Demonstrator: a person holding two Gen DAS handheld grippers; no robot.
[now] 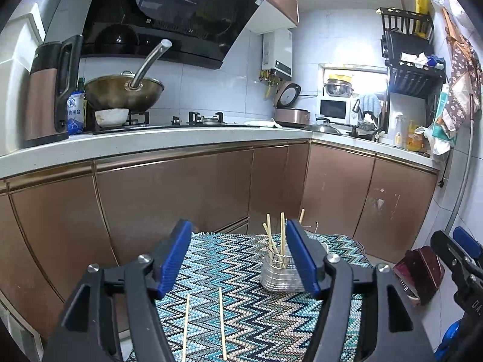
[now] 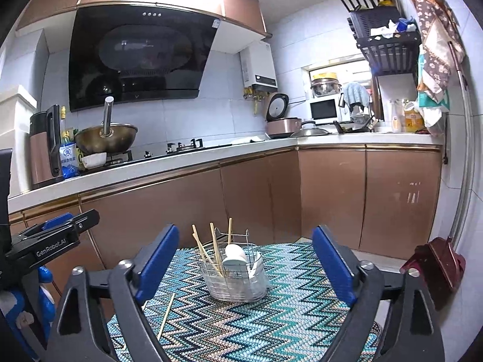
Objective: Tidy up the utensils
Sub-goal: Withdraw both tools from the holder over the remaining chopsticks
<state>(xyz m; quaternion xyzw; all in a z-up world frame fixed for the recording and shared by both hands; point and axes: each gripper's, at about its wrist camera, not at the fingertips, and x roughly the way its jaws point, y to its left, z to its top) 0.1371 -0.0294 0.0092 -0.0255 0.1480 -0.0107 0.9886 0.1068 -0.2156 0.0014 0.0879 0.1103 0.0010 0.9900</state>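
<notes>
The wire basket (image 2: 235, 274) stands in the middle of the bench (image 2: 286, 316), on its zigzag cloth. In the left wrist view the left gripper's (image 1: 240, 259) finger hides half of it. Four thin wooden chopsticks (image 2: 215, 249) stick up from it, beside two white spoons (image 2: 238, 256). Two more chopsticks (image 1: 222, 322) lie flat on the cloth, their near ends cut off. Both the left gripper and the right gripper (image 2: 244, 265) are wide apart, holding nothing.

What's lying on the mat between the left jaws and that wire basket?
Two loose chopsticks on the zigzag mat, short of the basket; the left wrist view shows it.
</notes>
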